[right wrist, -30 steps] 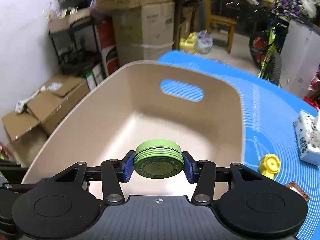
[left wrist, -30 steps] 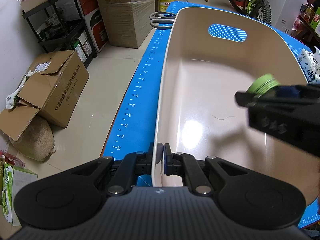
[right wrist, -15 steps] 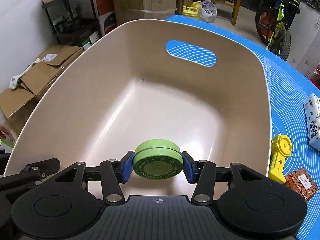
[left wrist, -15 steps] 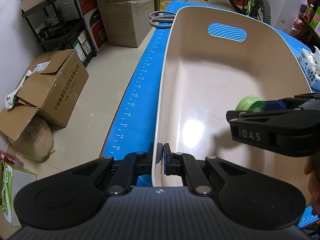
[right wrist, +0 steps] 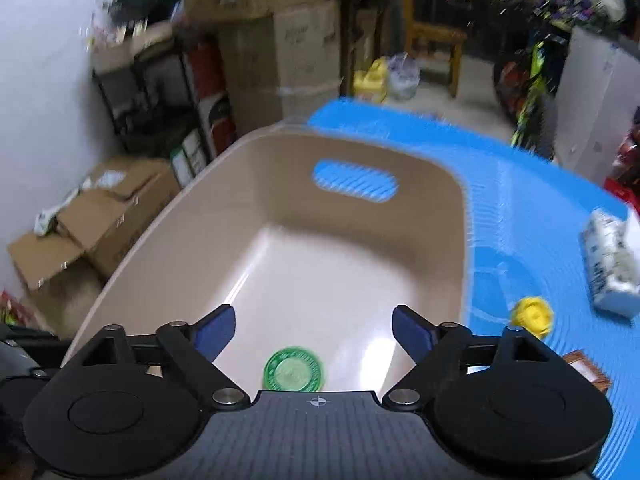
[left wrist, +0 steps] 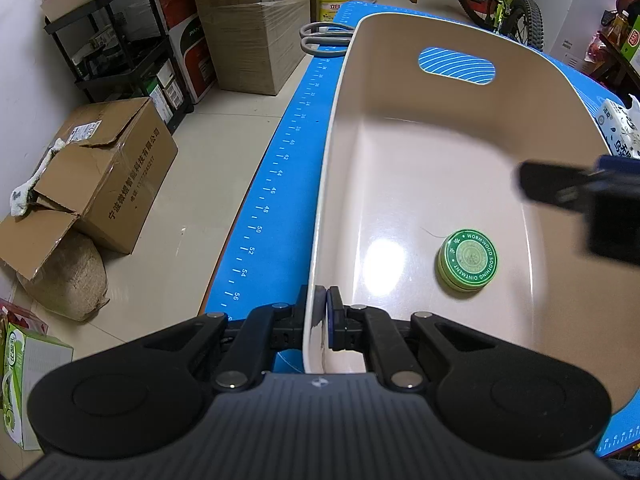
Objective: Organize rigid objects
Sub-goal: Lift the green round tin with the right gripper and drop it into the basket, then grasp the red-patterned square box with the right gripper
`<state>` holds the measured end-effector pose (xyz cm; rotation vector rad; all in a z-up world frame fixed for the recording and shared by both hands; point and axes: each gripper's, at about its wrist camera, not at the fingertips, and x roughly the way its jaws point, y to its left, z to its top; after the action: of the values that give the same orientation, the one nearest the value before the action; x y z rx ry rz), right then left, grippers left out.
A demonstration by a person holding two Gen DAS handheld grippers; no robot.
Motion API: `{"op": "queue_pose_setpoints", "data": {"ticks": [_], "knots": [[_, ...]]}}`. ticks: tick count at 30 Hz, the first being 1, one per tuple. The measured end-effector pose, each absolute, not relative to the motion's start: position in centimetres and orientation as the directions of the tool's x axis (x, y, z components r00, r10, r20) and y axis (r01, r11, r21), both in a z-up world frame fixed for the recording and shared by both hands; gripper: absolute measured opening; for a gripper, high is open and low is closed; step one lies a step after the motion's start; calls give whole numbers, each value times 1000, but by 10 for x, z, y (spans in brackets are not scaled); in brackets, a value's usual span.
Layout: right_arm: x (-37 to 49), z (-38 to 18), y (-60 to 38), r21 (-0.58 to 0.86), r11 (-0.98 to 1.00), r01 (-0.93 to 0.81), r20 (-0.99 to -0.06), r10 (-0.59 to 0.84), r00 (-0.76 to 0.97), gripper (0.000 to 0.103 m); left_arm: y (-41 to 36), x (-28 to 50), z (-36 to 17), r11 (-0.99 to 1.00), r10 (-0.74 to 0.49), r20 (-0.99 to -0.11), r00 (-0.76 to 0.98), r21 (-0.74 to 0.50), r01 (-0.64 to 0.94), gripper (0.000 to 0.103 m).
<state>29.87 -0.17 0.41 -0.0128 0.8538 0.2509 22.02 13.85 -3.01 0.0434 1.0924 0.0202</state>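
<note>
In the tub (left wrist: 400,184), green tin (left wrist: 467,260)

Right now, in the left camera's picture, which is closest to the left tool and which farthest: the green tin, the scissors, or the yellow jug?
From the left tool, clamped on the beige bin's near rim:
1. Green tin: inside the bin, on its floor, just right of the tool.
2. Scissors: on the blue mat beyond the bin's far left corner.
3. Yellow jug: on the floor past the table's end.
</note>
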Motion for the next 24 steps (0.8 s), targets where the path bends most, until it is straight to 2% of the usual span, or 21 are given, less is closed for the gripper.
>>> {"op": "queue_pose_setpoints", "data": {"ticks": [12,19,24], "knots": [[264,38,-96,69,997,-32,-644,69,761,101,138,221,-30,999,42,-886,461,49,5,9],[264,19,-151,76,991,109,-663,-32,748,101,138,220,-30,999,42,-886,462,51,5,10],[268,0,-167,50,988,145,-684,-72,726,101,138,220,-30,999,42,-886,462,50,5,10]]}}
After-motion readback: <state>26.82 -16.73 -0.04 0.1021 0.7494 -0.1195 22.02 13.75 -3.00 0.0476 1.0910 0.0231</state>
